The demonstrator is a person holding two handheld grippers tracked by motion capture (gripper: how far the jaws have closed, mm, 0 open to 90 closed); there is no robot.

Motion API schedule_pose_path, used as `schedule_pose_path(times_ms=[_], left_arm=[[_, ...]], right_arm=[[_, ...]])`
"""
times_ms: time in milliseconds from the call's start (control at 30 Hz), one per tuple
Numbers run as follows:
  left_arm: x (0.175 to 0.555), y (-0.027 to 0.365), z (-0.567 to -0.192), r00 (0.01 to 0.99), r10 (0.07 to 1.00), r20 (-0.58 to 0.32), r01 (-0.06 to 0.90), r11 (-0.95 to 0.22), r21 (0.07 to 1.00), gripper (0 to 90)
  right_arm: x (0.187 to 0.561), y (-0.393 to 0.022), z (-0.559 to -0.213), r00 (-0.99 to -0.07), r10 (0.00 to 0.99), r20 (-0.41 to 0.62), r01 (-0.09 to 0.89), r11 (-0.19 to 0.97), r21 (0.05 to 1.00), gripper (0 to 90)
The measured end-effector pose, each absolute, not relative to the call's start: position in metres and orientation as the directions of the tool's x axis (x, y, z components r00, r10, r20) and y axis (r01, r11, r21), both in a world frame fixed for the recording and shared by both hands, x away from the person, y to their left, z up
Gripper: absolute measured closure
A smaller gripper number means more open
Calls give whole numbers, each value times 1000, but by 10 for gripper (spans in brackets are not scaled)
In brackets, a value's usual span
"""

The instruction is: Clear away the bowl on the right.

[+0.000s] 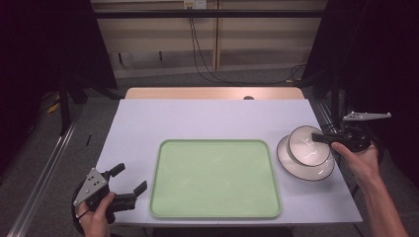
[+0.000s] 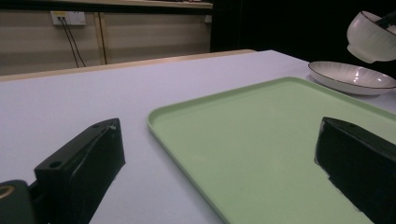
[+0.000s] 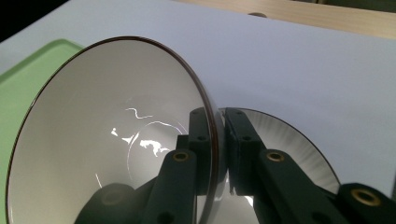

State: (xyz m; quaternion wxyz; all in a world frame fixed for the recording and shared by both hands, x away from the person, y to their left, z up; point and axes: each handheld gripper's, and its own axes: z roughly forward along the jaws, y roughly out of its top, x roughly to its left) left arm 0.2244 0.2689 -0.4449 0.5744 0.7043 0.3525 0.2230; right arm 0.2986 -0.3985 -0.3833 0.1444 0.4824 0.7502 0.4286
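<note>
Bowl (image 1: 308, 145) is seen in the high view clamped by the rim in the right gripper (image 1: 322, 138), lifted and tilted over the plate (image 1: 306, 165); the left gripper (image 1: 129, 182), jaws spread and empty, is held just left of the tray (image 1: 215, 178)

From the left gripper view, the tray (image 2: 280, 140) lies between and beyond the jaws, the bowl (image 2: 371, 36) held above the plate (image 2: 351, 76) far ahead to the right

In the right gripper view, the bowl's (image 3: 112, 135) rim is pinched between the jaws, the plate (image 3: 299, 149) just behind
</note>
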Motion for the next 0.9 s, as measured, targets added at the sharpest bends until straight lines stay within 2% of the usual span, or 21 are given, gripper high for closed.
schedule_pose_path(times_ms=[900], left_arm=[[227, 268, -446, 651, 755, -83, 243, -103, 965, 16]], right_arm=[[303, -356, -376, -583, 784, 212, 600, 239, 763, 826]])
